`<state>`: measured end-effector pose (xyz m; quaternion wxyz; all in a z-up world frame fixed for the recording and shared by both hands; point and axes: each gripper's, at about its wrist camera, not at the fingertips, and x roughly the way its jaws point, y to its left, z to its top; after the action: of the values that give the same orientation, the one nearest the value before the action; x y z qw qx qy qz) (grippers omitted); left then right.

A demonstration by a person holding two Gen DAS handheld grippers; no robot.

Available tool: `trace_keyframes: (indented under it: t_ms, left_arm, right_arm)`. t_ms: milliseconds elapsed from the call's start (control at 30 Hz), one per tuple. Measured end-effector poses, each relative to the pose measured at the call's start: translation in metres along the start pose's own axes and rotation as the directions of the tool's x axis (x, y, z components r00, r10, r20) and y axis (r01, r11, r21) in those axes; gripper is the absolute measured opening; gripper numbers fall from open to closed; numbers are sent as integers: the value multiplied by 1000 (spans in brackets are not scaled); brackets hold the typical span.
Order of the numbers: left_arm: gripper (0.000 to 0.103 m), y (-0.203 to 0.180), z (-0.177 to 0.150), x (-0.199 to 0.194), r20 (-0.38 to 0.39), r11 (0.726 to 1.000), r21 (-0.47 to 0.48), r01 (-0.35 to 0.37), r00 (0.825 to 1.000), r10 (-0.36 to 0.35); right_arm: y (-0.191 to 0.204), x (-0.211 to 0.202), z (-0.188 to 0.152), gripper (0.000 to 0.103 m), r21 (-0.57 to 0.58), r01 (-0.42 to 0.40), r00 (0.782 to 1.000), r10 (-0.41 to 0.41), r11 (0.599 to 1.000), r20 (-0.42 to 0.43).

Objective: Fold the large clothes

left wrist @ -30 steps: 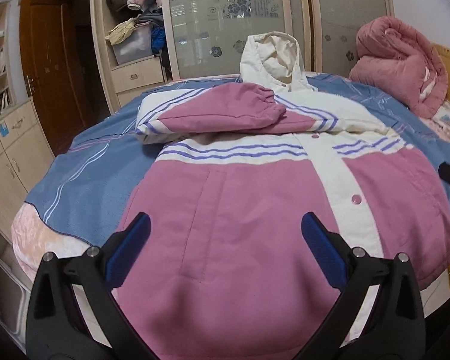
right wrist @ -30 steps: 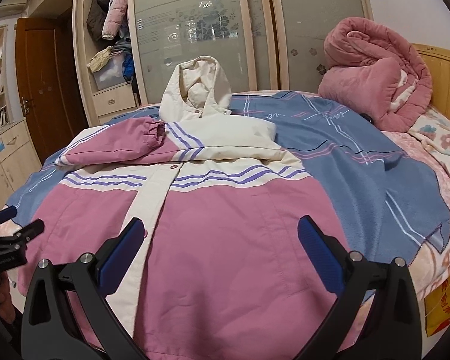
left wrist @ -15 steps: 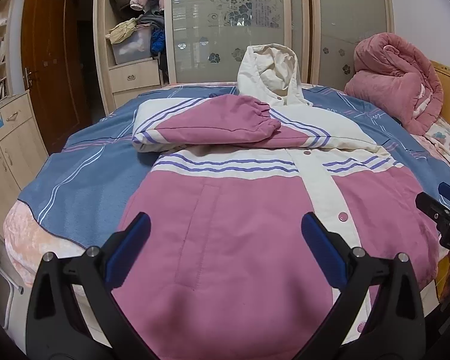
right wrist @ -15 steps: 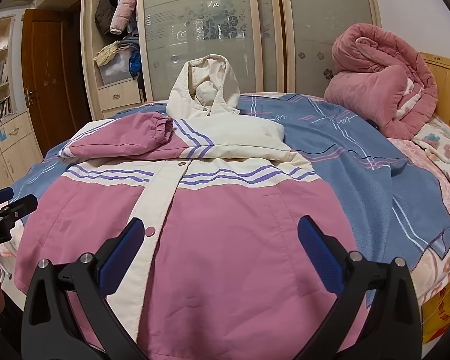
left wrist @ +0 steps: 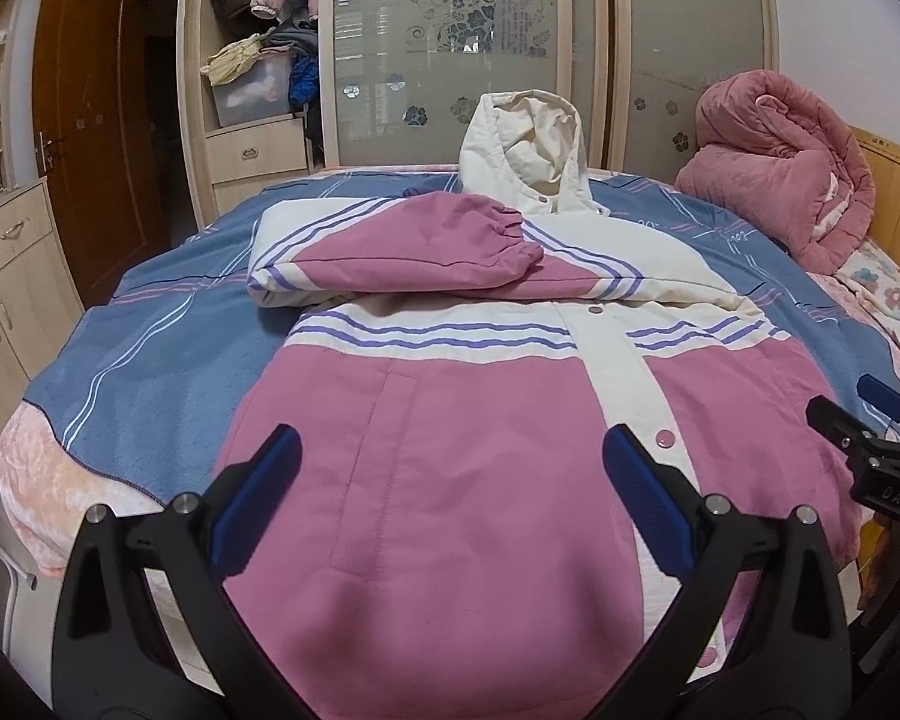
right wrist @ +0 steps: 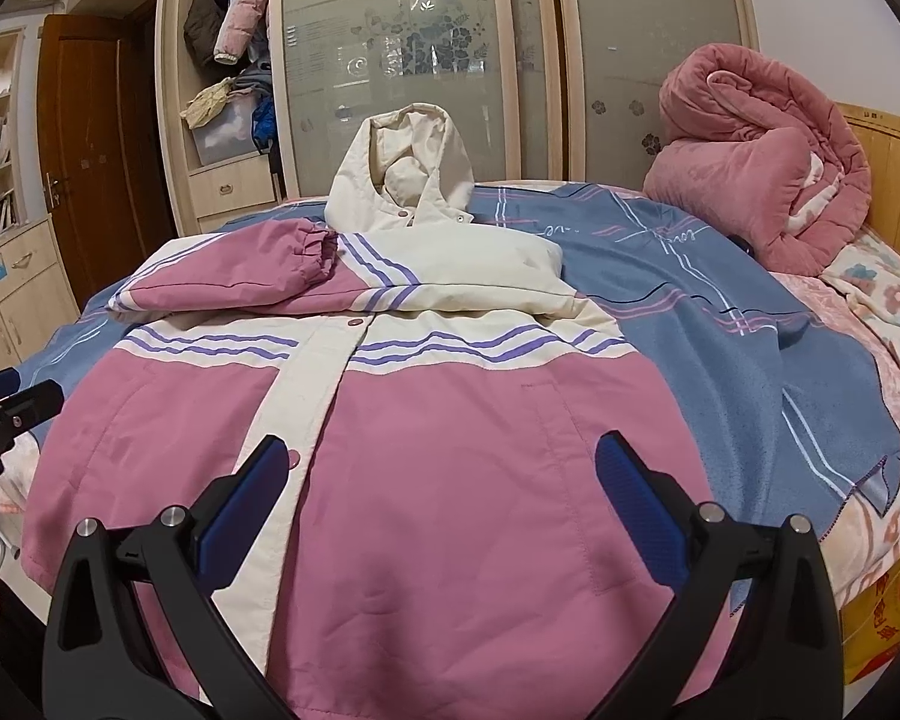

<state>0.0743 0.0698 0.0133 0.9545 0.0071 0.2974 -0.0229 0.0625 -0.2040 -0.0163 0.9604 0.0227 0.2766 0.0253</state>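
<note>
Jacket (left wrist: 450,468) fabric, pink with a cream yoke and purple stripes, is spread front-up across the blue blanket (left wrist: 150,360) on the bed, its hem draped over the near edge. Both sleeves are seen folded across the chest, and the cream hood (left wrist: 525,150) is propped up toward the wardrobe (left wrist: 450,30). The left gripper (left wrist: 450,474) is held wide open above the lower left panel, with nothing gripped between its blue pads. The right gripper (right wrist: 435,474) is likewise spread wide and empty, poised over the lower right panel beside the button placket. Bare blanket is left open on both sides of the jacket, wider on the right. A rolled pink quilt (right wrist: 762,156) is piled against the headboard, well apart from the jacket.
</note>
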Motion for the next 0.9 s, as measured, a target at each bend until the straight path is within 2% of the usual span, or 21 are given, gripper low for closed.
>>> trace_keyframes:
  t_ms: [200,300,467,533,567,700,767,833,867,900]
  left_arm:
    - [101,5,3,0,-6,1000,-25,18,1000,-18]
    - [101,6,4,0,-10,999,-35,24,1000,-24]
    - [101,7,4,0,-23,998,-37,50,998,-51]
    - [101,8,5,-1,-20,998,-38,54,998,-55]
    - [101,9,5,-1,-20,998,-40,57,998,-58]
    - [101,14,7,1,-26,996,-63,60,998,-61]
    - [101,19,8,2,-29,996,-76,54,998,-56]
    - [101,24,8,4,-34,994,-93,51,998,-54]
    - [101,26,9,5,-35,994,-101,48,998,-52]
    - [101,28,9,8,-37,993,-108,42,998,-46]
  right_arm:
    - [0,2,2,102,-4,17,1000,-17,1000,-9]
    - [0,1,8,102,9,-1,1000,1,1000,-5]
    - [-1,4,48,102,95,-98,995,100,991,-16]
    - [6,17,76,102,110,-164,984,171,980,-54]
    - [10,23,86,102,115,-188,978,197,975,-67]
    - [41,72,133,102,142,-308,930,329,941,-164]
    - [54,102,149,102,200,-355,897,393,913,-201]
    - [66,146,159,102,287,-374,862,445,882,-244]
    - [70,165,162,101,319,-374,851,459,871,-255]
    - [72,179,163,94,340,-372,845,467,863,-260]
